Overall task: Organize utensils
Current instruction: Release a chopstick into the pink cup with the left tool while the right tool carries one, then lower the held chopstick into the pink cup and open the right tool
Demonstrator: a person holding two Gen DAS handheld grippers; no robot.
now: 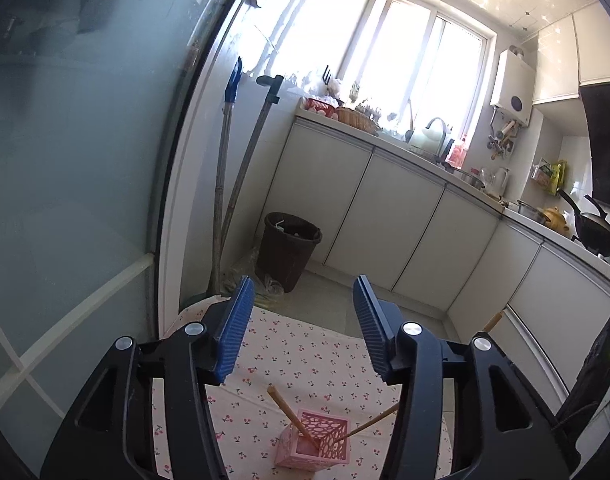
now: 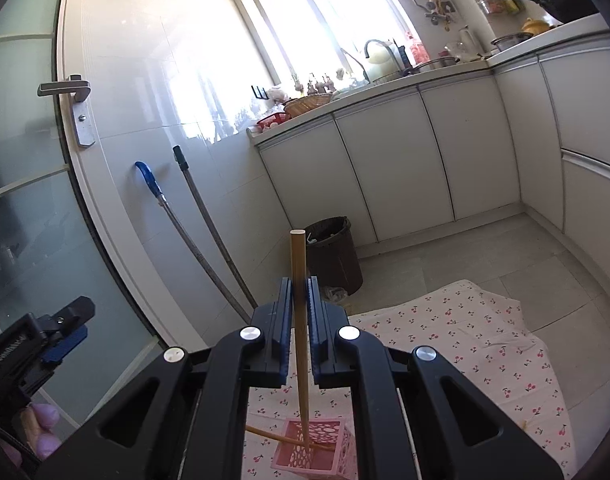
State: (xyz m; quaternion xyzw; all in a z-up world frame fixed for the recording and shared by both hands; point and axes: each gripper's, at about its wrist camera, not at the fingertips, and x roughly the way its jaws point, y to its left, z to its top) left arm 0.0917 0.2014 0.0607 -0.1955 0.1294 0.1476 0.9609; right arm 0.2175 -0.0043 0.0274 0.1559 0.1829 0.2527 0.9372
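Left gripper (image 1: 303,300) is spread wide with nothing between its pads, hovering over the pink holder (image 1: 315,442) on the cherry-print cloth (image 1: 305,352). Right gripper (image 2: 300,300) is clamped on a chopstick (image 2: 299,280) standing upright, its tip down inside the holder, beside another chopstick (image 2: 265,434) that leans there.

Left gripper (image 1: 303,328): black moulded frame, triangular cut-outs in both arms, four round silver screw heads at the pivots; jaws faced with ribbed blue pads. Right gripper (image 2: 300,320): same black frame, same four silver screws, same ribbed blue pads. Seen from the right wrist, the left unit carries small white lettering on its black body, illegible
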